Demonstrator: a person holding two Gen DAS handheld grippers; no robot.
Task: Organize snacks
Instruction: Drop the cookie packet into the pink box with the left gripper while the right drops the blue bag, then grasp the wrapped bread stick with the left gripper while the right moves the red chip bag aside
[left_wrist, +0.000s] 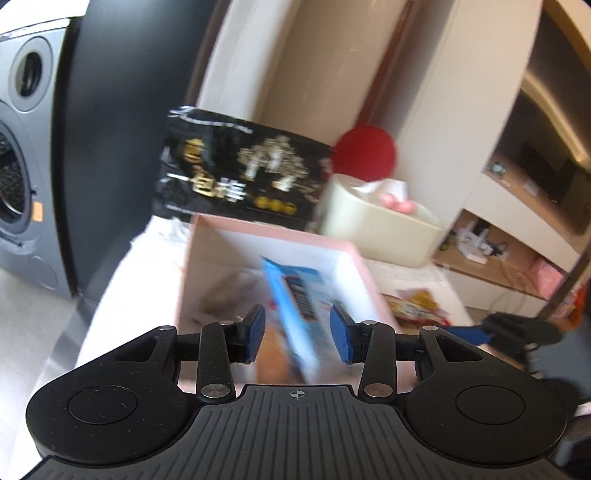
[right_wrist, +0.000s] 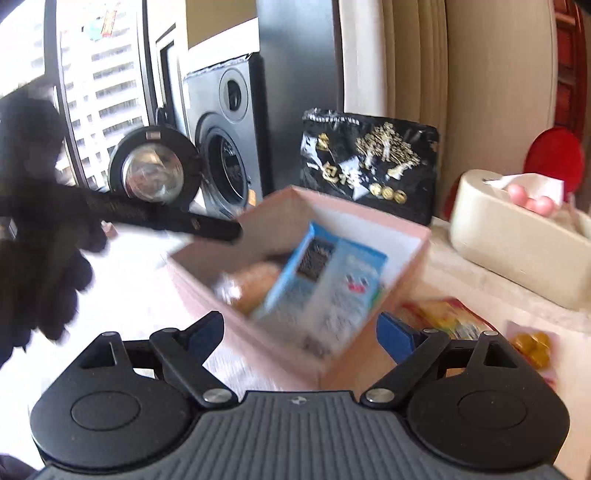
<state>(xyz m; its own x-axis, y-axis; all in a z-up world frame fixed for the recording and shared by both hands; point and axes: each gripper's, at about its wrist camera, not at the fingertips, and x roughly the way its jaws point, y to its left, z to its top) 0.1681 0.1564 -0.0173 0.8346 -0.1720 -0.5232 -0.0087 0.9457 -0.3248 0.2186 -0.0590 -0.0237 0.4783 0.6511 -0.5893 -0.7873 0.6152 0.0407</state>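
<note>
A pink box (left_wrist: 343, 251) stands open on the white table; it also shows in the right wrist view (right_wrist: 413, 236). A blue and white snack carton (left_wrist: 299, 310) (right_wrist: 325, 280) is tilted inside it, blurred, beside a brown bun (right_wrist: 255, 284). My left gripper (left_wrist: 297, 334) is open just above the box, its blue pads apart on either side of the carton and not touching it. My right gripper (right_wrist: 299, 338) is open and empty at the box's near wall. The left gripper also shows in the right wrist view (right_wrist: 155, 218), over the box's left rim.
A black and gold bag (right_wrist: 369, 162) stands behind the box. A cream tissue box (right_wrist: 517, 243) sits at the right. A yellow snack packet (right_wrist: 443, 314) and a small packet with yellow pieces (right_wrist: 532, 347) lie right of the box. A washing machine (right_wrist: 221, 140) stands behind.
</note>
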